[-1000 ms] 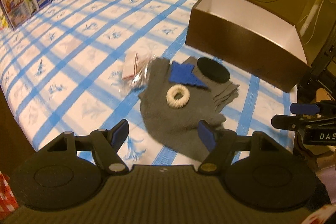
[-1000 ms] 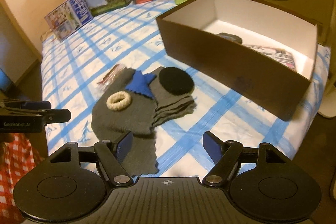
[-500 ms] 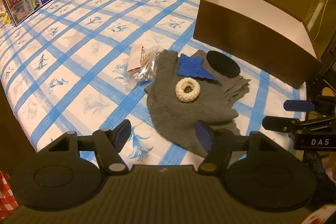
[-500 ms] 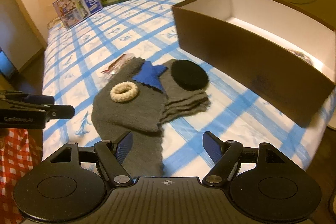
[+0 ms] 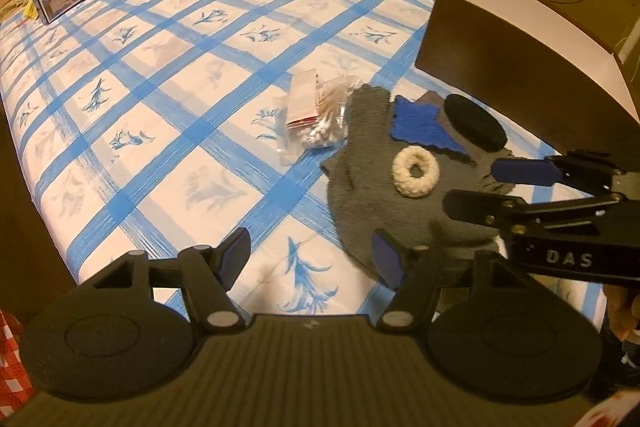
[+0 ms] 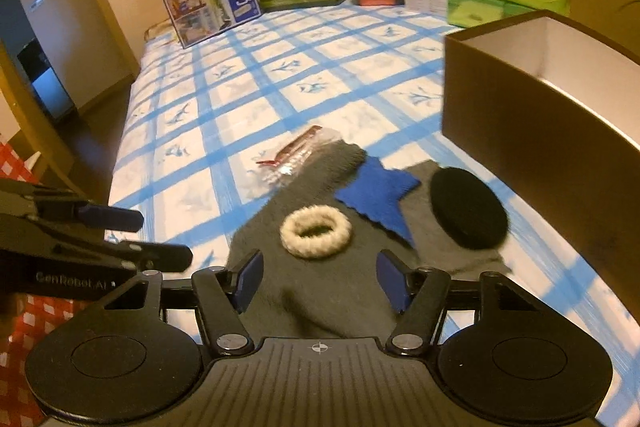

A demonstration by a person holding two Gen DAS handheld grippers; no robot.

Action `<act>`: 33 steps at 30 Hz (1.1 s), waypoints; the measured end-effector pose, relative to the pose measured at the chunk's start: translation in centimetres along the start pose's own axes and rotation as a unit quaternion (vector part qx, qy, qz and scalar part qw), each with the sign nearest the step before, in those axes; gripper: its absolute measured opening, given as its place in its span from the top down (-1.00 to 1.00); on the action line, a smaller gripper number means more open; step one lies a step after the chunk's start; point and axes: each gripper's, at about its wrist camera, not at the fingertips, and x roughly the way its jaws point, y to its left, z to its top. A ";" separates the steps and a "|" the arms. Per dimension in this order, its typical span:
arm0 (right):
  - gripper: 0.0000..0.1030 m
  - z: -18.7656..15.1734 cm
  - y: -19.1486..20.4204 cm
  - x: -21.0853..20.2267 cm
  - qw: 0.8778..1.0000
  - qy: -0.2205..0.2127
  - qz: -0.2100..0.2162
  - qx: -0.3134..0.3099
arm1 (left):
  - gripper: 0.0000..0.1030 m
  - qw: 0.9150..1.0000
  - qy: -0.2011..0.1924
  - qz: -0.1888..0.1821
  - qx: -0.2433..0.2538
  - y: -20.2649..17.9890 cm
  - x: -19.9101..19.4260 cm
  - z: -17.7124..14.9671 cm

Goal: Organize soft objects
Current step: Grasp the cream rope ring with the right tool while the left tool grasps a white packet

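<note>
Soft things lie in one heap on the blue-checked bed cover (image 5: 168,115) just ahead of both grippers: a grey fuzzy cloth (image 6: 320,279) with a cream ring (image 6: 316,231), a blue star-shaped piece (image 6: 378,197) and a black round pad (image 6: 468,213) on top. The right gripper (image 6: 320,281) has its jaws spread over the cloth's near edge, having just been closing — nothing is pinched yet. The left gripper (image 5: 310,259) is spread too, over bare cover beside the cloth. This looks like the approach to a first pick. Next, I judge, the right jaws must settle on one item — the ring sits straight ahead — then carry it to the brown box (image 6: 532,131) beyond, on the right.
</note>
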 end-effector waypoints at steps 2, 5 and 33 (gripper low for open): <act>-0.22 0.4 0.3 1.0 1.000 0.004 0.001 -0.005 | -0.26 1.000 0.003 -0.001 -0.003 0.4 0.4 0.1; -0.22 0.7 0.5 2.1 1.000 0.008 -0.001 -0.008 | -0.26 1.000 0.007 -0.001 -0.006 0.8 0.9 0.1; 0.64 0.7 0.2 6.1 1.000 0.016 -0.012 -0.014 | -0.19 1.000 0.017 -0.014 -0.013 2.1 3.9 1.1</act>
